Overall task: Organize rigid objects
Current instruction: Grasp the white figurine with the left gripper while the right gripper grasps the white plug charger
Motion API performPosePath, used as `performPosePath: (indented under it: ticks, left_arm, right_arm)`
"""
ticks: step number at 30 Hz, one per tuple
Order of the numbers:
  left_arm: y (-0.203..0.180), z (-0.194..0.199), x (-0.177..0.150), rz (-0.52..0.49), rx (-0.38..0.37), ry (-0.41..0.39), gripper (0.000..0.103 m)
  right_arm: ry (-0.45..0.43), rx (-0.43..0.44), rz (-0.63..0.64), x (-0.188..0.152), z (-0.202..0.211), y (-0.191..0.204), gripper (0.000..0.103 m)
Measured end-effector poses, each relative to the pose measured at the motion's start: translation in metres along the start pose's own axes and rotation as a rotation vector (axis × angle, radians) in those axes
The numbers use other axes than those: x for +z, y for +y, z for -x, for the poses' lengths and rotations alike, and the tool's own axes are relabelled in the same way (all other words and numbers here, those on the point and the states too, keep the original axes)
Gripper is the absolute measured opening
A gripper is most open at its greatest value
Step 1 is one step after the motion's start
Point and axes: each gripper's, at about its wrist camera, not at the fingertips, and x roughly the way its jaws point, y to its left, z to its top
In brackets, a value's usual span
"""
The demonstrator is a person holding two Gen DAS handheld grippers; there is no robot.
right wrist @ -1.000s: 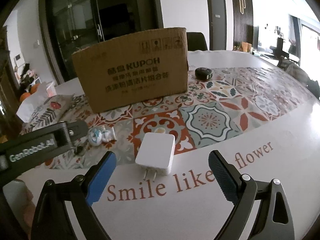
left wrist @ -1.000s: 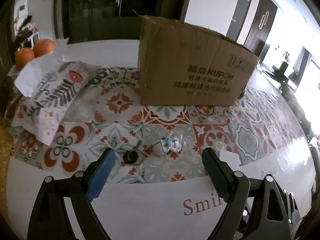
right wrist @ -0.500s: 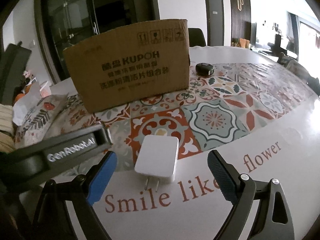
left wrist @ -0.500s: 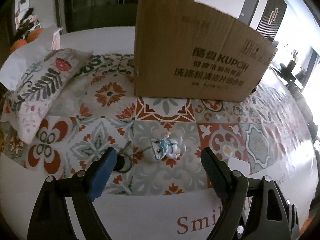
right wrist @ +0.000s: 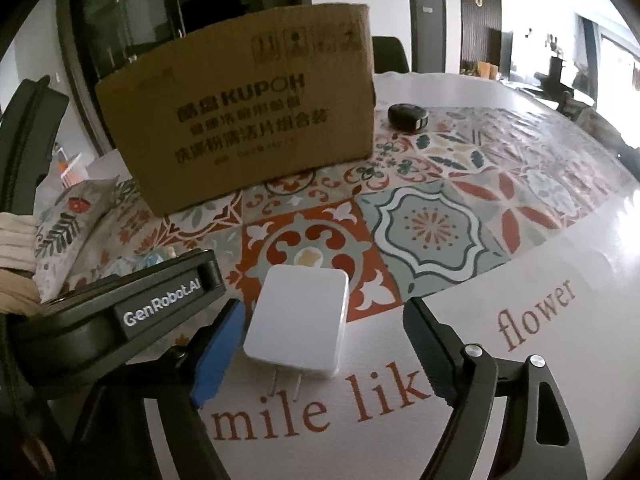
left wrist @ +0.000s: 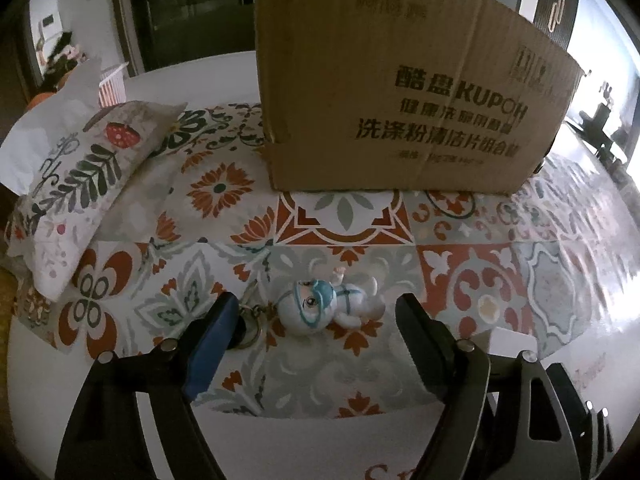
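Note:
A small white and blue doll keychain lies on the patterned tablecloth, its ring by my left finger. My left gripper is open, with the doll just between and beyond its fingertips. A white plug charger lies flat, prongs toward me. My right gripper is open and straddles it without touching. The brown cardboard box stands behind; it also shows in the right wrist view.
A floral pouch with white paper lies at the left. A black key fob lies right of the box. The left gripper's body sits close on the right gripper's left. The white table margin carries printed words.
Both grippers have moved forward and down. The doll now lies between the left fingertips, and the charger sits between the right fingers. Both stay open.

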Motion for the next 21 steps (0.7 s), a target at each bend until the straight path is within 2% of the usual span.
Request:
performPosePath:
  ticks: [3, 6, 12, 17, 21]
  left_arm:
    - [0.002, -0.001, 0.001, -0.004, 0.007, -0.011, 0.08]
    - [0.006, -0.003, 0.001, -0.01, 0.002, -0.024, 0.075]
    - [0.018, -0.002, 0.001, -0.006, -0.006, -0.057, 0.058]
    - [0.025, -0.002, 0.002, -0.006, -0.048, -0.069, 0.055]
    - [0.03, -0.004, 0.003, -0.013, -0.074, -0.078, 0.055]
  right_arm:
    - [0.01, 0.004, 0.01, 0.001, -0.003, 0.001, 0.076]
    - [0.019, 0.016, 0.017, 0.002, -0.005, 0.002, 0.073]
    - [0.037, 0.047, 0.017, 0.002, -0.009, 0.001, 0.066]
    - [0.036, 0.06, 0.026, 0.002, -0.009, 0.001, 0.059]
    - [0.036, 0.065, 0.024, 0.002, -0.009, 0.0, 0.058]
